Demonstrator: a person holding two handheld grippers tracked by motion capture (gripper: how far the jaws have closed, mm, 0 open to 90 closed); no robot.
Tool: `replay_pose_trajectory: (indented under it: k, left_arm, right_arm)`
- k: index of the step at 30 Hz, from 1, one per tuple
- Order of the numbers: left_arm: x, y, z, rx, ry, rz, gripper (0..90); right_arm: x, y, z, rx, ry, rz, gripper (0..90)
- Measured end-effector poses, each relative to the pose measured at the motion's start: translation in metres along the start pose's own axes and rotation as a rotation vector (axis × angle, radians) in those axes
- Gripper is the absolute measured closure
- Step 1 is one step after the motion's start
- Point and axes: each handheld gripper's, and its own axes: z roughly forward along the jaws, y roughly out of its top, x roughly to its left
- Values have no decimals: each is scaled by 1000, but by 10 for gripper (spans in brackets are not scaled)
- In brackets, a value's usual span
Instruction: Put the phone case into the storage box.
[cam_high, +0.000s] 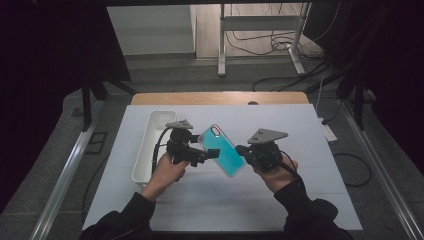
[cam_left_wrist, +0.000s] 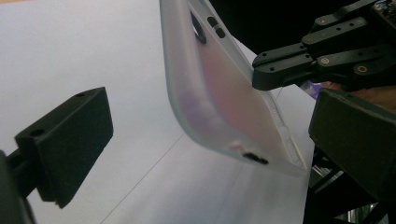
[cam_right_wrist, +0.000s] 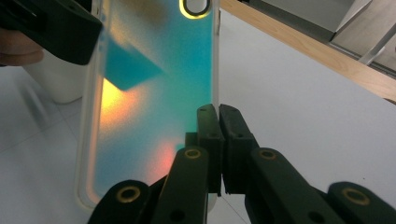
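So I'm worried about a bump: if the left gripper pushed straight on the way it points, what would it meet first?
Probably the phone case, standing between its open jaws, with the right gripper clamped on its edge just behind.

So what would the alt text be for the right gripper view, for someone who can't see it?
A translucent teal phone case with orange glints is held upright above a white table, its side edge pinched between the right gripper's two shut black jaws. The other gripper's black jaw overlaps the case's top left corner, with a white plastic bin behind.
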Motion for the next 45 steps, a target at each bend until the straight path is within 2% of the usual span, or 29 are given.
replay_pose_trajectory:
  k: [7, 11, 14, 17, 19, 20, 23, 24, 26, 31, 36, 39, 45]
  left_arm:
    - [1, -1, 1, 12, -22, 9, 15]
    - [2, -1, 1, 14, -24, -7, 67]
    - [3, -1, -1, 20, -28, -25, 164]
    - [5, -2, -2, 18, -68, -52, 288]
    - [6, -2, -2, 19, -77, -55, 360]
    - [6, -2, -2, 18, -83, -59, 360]
    - [6, -2, -2, 19, -102, -70, 486]
    - [7, -3, -2, 23, -123, -83, 532]
    - [7, -3, -1, 26, -136, -91, 552]
    - [5, -3, 2, 45, -156, -100, 726]
    - [6, -4, 3, 50, -167, -141, 792]
    - [6, -5, 3, 52, -164, -160, 846]
    - [7, -5, 3, 50, -162, -184, 855]
  right_arm:
    - [4, 1, 1, -8, 9, -7, 886]
    - [5, 1, 2, -9, 7, -12, 885]
    - [6, 1, 2, -9, 9, -18, 885]
    - [8, 1, 3, -10, 6, -24, 885]
    - [8, 1, 3, -12, 9, -27, 885]
    - [8, 1, 3, -12, 9, -27, 885]
    - [10, 1, 4, -13, 6, -34, 885]
    - [10, 1, 4, -16, 4, -37, 885]
    - [10, 1, 3, -17, 1, -37, 885]
    - [10, 1, 4, -21, -3, -42, 885]
    - [10, -1, 5, -17, -7, -46, 884]
    - [12, -1, 7, -11, -13, -65, 877]
    - [12, -2, 10, -8, -10, -62, 868]
